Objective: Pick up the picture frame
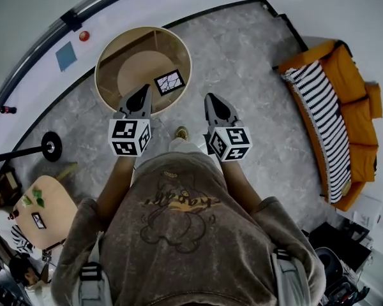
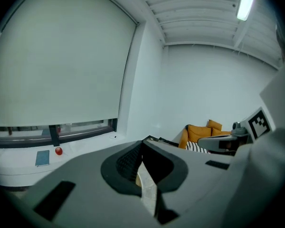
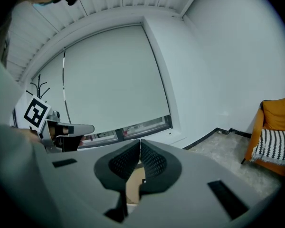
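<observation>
Picture frame (image 1: 169,81), dark-edged with a pale front crossed by dark lines, sits on the right part of a round tabletop (image 1: 133,69) with a raised rim. Whether it lies flat or leans cannot be told.

At the far left of the head view a small wooden side table (image 1: 48,204) carries some green bits, and above it is the round black foot of a stand (image 1: 51,146). The left tongs (image 1: 143,92) reach over the near edge of the tabletop, just beside the frame's lower left corner and apart from it. In the left gripper view their tips (image 2: 142,143) meet, with nothing between them.

The right tongs (image 1: 210,98) hang over the grey stone floor (image 1: 242,50) to the right of the tabletop, well clear of the frame. In the right gripper view they (image 3: 140,143) are pressed together and empty.

At the far right an orange sofa (image 1: 348,75) stands against the wall with a striped blanket (image 1: 322,116) draped along it.
</observation>
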A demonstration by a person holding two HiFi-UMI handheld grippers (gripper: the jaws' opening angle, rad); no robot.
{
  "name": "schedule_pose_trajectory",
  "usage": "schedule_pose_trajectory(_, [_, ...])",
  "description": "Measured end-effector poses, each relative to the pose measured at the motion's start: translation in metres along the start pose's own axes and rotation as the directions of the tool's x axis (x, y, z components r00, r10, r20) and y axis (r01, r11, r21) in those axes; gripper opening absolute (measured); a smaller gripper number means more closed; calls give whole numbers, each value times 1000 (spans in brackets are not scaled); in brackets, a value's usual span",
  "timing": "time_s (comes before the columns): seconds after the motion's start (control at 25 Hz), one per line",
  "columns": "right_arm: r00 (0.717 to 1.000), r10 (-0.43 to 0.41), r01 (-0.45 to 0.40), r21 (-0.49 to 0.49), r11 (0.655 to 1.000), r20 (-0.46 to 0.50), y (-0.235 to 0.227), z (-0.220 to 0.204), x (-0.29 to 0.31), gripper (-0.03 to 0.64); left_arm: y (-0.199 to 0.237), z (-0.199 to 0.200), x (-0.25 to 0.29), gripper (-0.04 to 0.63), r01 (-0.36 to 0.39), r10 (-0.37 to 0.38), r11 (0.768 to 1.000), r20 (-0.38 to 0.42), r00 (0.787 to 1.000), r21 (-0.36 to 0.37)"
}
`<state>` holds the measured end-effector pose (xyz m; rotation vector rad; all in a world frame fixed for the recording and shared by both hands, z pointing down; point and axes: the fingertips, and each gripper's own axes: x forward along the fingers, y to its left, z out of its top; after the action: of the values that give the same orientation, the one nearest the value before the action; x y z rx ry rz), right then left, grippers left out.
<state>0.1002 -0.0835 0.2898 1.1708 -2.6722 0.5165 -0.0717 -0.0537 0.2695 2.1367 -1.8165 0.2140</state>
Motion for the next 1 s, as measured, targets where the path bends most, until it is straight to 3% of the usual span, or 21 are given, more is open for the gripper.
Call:
schedule_pose_trajectory(0.48, [996,92,-92,-25,995,-7,-24,33,49,20,18,26,39,8,-82,83,997,21,996,-13])
schedule_pose_trajectory(1.0, [998,65,-65,-19,998,-4,-13,42,79,20,48,34,54,8,-43,43,999,4,999,-9])
